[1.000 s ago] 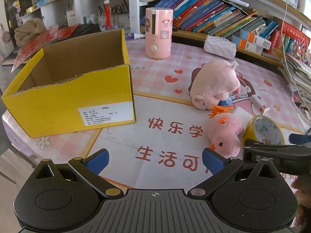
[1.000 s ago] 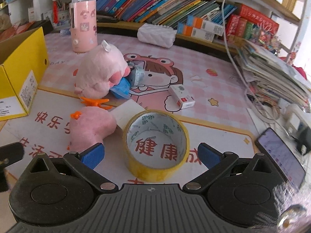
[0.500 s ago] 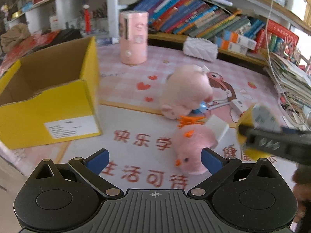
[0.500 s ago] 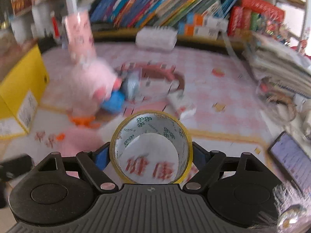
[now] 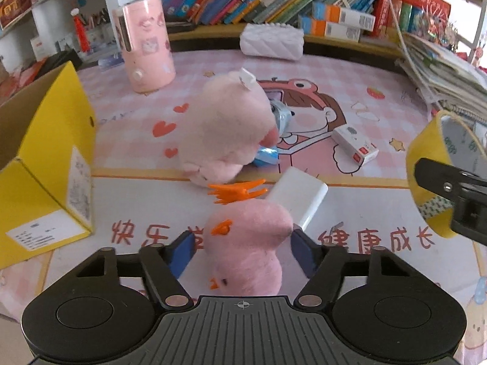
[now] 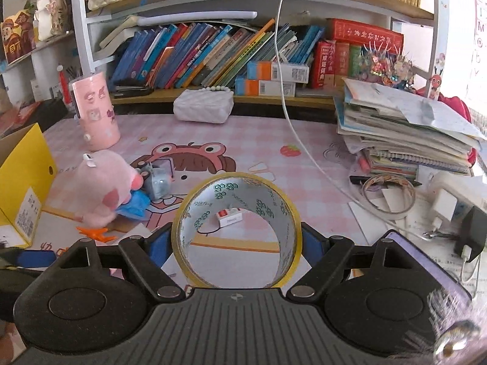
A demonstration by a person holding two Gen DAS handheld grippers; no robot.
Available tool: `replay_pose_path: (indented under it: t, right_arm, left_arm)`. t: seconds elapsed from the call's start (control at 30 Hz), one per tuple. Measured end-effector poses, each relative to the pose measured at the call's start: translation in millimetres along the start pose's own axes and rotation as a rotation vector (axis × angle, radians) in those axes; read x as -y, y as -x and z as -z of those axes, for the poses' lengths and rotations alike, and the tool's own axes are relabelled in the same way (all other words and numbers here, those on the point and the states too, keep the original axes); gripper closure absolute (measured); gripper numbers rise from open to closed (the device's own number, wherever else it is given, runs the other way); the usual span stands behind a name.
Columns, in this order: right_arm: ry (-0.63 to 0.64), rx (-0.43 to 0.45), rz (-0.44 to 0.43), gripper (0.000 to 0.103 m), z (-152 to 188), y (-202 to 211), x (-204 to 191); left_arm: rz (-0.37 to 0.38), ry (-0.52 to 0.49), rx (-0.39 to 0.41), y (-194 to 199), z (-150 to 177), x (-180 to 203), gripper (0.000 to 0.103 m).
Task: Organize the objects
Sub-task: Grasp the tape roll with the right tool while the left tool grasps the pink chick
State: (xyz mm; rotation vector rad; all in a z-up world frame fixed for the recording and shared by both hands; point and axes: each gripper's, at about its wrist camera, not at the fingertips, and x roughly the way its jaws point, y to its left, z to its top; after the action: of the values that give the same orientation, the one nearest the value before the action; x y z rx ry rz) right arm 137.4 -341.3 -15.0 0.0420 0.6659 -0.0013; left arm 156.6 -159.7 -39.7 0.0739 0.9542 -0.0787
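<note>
Two grasps in progress beside the yellow cardboard box (image 5: 45, 164)

The left gripper (image 5: 243, 251) had closed in from a second earlier, its jaws now spread around the pink chick plush (image 5: 248, 252) on the table (image 5: 380, 70), not yet pinching. The right gripper (image 6: 236, 241) had lifted the yellow tape roll (image 6: 236, 231), jaws pinching its sides, so boxing could follow. The plush's underside and the box's interior stayed hidden.
</note>
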Motion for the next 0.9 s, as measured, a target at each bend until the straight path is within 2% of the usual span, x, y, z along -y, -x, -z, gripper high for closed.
replay_pose_path:
  t: [0.07,0.13,0.27,0.47,0.6,0.9]
  right_arm:
    - [0.011,-0.003,-0.006,0.021,1,-1,0]
    - [0.022,-0.009,-0.013,0.021,2,-2,-1]
    - [0.028,-0.017,-0.021,0.021,3,-3,-3]
    - [0.034,-0.049,-0.031,0.021,5,-6,-16]
    - [0.054,-0.065,-0.052,0.021,9,-4,-36]
    - [0.125,-0.080,-0.115,0.021,22,17,-103]
  left_arm:
    - [-0.001,0.011,-0.018,-8,0,-1,0.050]
    - [-0.007,0.012,-0.037,-14,0,-1,0.053]
    - [0.017,0.059,-0.028,-10,3,-10,0.054]
    - [0.041,0.122,0.056,24,11,-34,0.054]
    - [0.051,0.157,0.079,42,20,-55,0.054]
    - [0.016,0.225,0.127,77,55,-117,0.054]
